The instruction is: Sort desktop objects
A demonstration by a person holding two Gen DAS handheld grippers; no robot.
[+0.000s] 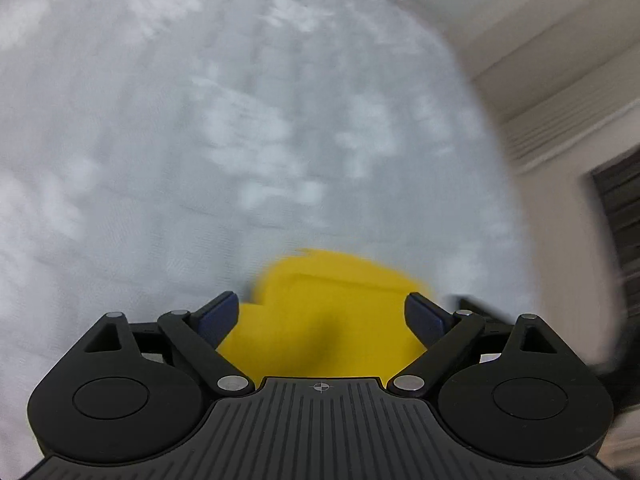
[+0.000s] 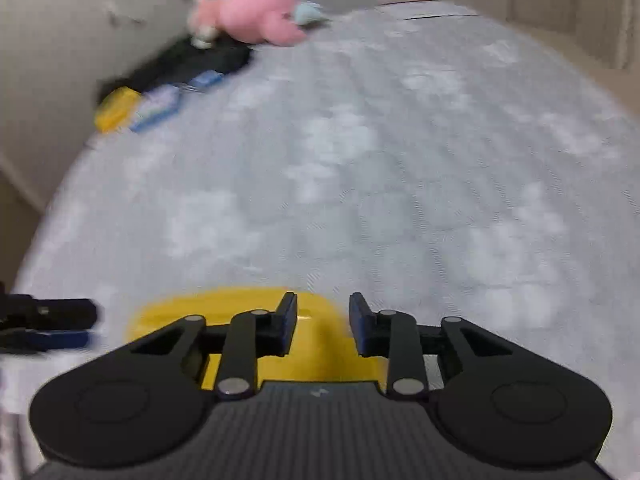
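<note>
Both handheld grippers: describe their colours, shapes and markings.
Left gripper and right gripper match: black plastic, ribbed grey centre plate with a small mark, two round black housings, silver rivets on the linkage bars, dark blue finger pads. No cables or sleeves visible.

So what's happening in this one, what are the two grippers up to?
Both are at a yellow object on the near edge of a pale patterned cloth. The left hand-held gripper stands wide open around it; the right hand-held gripper is narrower, above it, gripping nothing. A pink plush toy and other items sit far off.
</note>
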